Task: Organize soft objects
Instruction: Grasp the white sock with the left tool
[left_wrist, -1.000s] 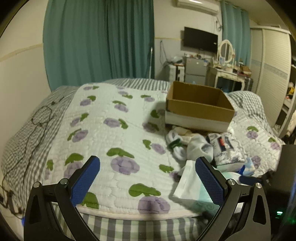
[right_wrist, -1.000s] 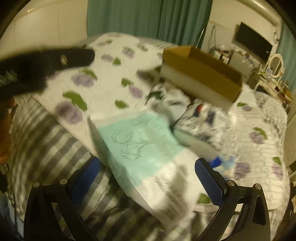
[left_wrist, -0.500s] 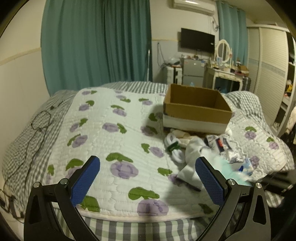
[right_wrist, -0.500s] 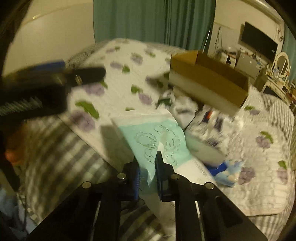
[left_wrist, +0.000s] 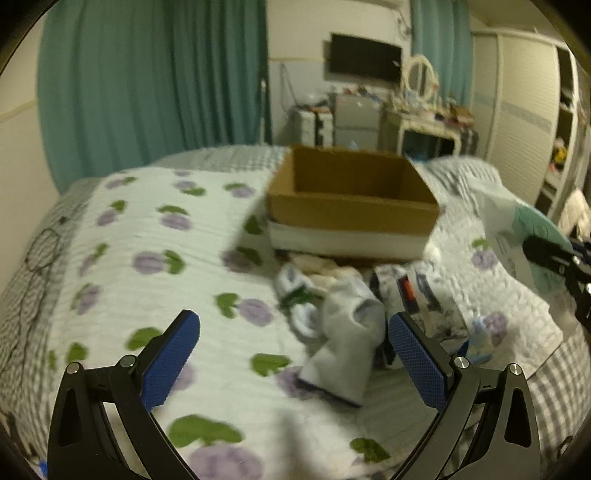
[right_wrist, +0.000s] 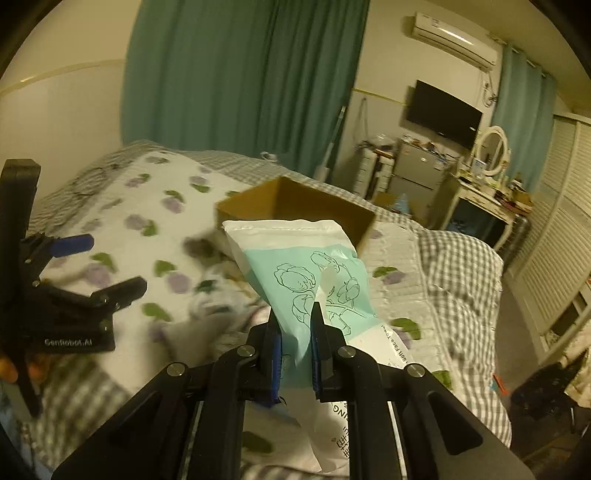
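- Bedspread (left_wrist: 147, 266), white quilted, printed with purple and green fruit, is laid over a grey checked bed (left_wrist: 33, 280); a thin black cable (left_wrist: 40, 251) is seen at the far left edge.
- Left gripper (left_wrist: 293, 354) is held low over the bedspread, its blue-padded jaws spread wide with nothing between them; it is also seen from the side in the right wrist view (right_wrist: 74, 280).
- Grey sock (left_wrist: 347, 347) is lying loose on the bedspread, just inside the left gripper's right-hand finger.
- White socks (left_wrist: 299, 295), in a small heap, are found just behind and left of the grey sock, touching it.
- Cardboard box (left_wrist: 351, 199), open-topped, is set on a white base on the bed, behind the sock heap; nothing can be seen inside it.
- Printed plastic packet (left_wrist: 417, 295) is lying right of the socks, touching the heap.
- Small blue-and-white item (left_wrist: 480, 339) is lying at the quilt edge, right of the packet; its kind cannot be told.
- Teal-and-white tissue pack (right_wrist: 306, 280), with a line-drawn flower print, is lifted clear of the bed, in front of the cardboard box.
- Right gripper (right_wrist: 295, 350) is clamped on the lower part of the tissue pack, jaws pressed against both faces; it shows at the right border of the left wrist view (left_wrist: 554, 258).
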